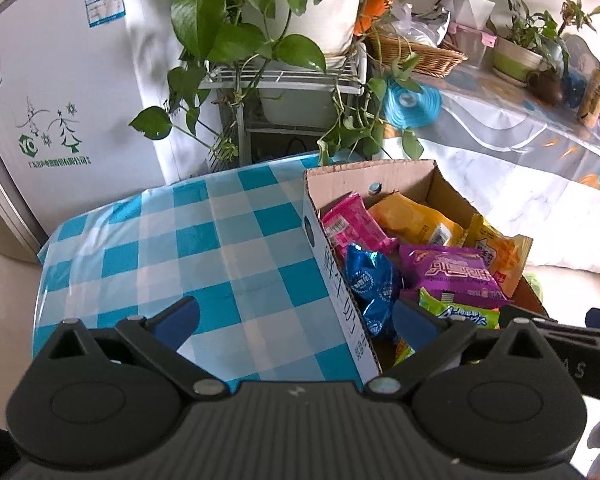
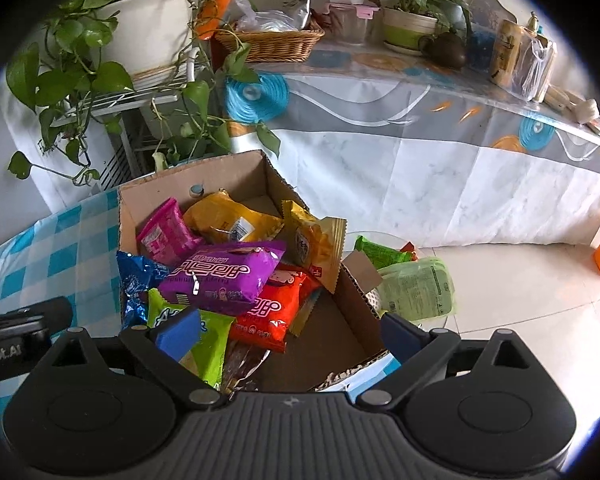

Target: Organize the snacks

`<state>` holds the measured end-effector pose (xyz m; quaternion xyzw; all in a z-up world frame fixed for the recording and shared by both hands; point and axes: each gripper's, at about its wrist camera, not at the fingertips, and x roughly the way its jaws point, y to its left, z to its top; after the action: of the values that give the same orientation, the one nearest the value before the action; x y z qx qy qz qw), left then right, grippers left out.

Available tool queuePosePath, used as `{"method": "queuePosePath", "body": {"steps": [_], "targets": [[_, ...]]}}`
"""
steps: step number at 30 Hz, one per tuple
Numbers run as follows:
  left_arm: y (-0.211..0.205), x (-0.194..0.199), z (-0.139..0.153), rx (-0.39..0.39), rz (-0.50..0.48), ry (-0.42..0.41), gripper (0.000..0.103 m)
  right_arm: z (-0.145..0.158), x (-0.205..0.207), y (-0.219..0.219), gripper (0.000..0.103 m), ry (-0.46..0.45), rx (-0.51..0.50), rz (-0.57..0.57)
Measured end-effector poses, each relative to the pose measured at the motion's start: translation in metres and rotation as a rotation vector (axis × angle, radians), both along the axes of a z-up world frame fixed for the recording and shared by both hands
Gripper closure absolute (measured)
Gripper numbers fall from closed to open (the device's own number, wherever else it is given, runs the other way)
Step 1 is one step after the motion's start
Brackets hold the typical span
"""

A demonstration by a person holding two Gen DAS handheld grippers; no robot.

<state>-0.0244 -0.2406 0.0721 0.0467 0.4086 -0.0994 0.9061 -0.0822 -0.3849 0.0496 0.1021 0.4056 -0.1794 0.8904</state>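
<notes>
A cardboard box (image 1: pixel 412 184) stood at the right edge of a small table covered in a blue-and-white checked cloth (image 1: pixel 204 248); the rest of that cloth, out to its left edge, lay bare. Inside the box the snack packets were heaped loosely: a pink packet (image 1: pixel 354 226) and an orange-yellow packet (image 1: pixel 416 220) toward the far wall, a blue foil packet (image 1: pixel 370 280) against the left wall, a purple packet (image 1: pixel 452 274) on top in the middle, a green packet (image 1: pixel 460 312) nearest the camera, and a red packet (image 2: pixel 272 312) under the purple one. A yellow packet (image 2: pixel 316 244) leaned over the box's right wall.

The left gripper (image 1: pixel 296 318) hung with its jaws spread wide and nothing between them, one finger over the cloth and the other over the box's contents. The right gripper (image 2: pixel 292 330) was likewise wide apart and empty, straddling the box's near right corner.

Beyond the box's right wall, more green packages (image 2: pixel 416 288) lay on a round glass surface, off the checked cloth. Behind the table stood a white wire rack (image 1: pixel 284 80) bearing a large white pot of trailing green leaves (image 1: pixel 312 12), with a white refrigerator (image 1: pixel 60 100) to its left. A long table draped in a pale patterned cloth (image 2: pixel 440 152) ran along the back, carrying a wicker basket (image 2: pixel 272 44), potted plants and bottles. The floor was pale tile (image 2: pixel 520 300).
</notes>
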Motion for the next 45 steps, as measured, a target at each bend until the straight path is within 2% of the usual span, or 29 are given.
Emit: {"method": "queuePosePath", "body": {"steps": [10,17,26,31,41,45], "targets": [[-0.007,0.002,0.001,0.044,-0.016,-0.011,0.001,-0.001,0.001,0.000,0.003,0.016,-0.008,0.001],[-0.007,0.004,0.004,0.017,-0.034,-0.007,0.001,-0.002,0.003,0.000,0.003,0.027,-0.008,-0.003],[-0.012,0.012,0.005,0.059,-0.075,0.007,0.001,-0.005,0.007,-0.002,0.003,0.046,0.008,-0.007],[-0.008,0.020,0.007,0.001,-0.099,0.064,0.001,-0.005,0.010,-0.006,0.003,0.046,0.053,-0.015],[-0.011,0.032,0.003,0.033,-0.117,0.107,0.001,-0.008,0.016,-0.005,0.003,0.063,0.062,-0.010],[-0.017,0.034,0.001,0.098,-0.124,0.087,0.001,-0.008,0.019,-0.005,0.003,0.070,0.054,-0.013]]}}
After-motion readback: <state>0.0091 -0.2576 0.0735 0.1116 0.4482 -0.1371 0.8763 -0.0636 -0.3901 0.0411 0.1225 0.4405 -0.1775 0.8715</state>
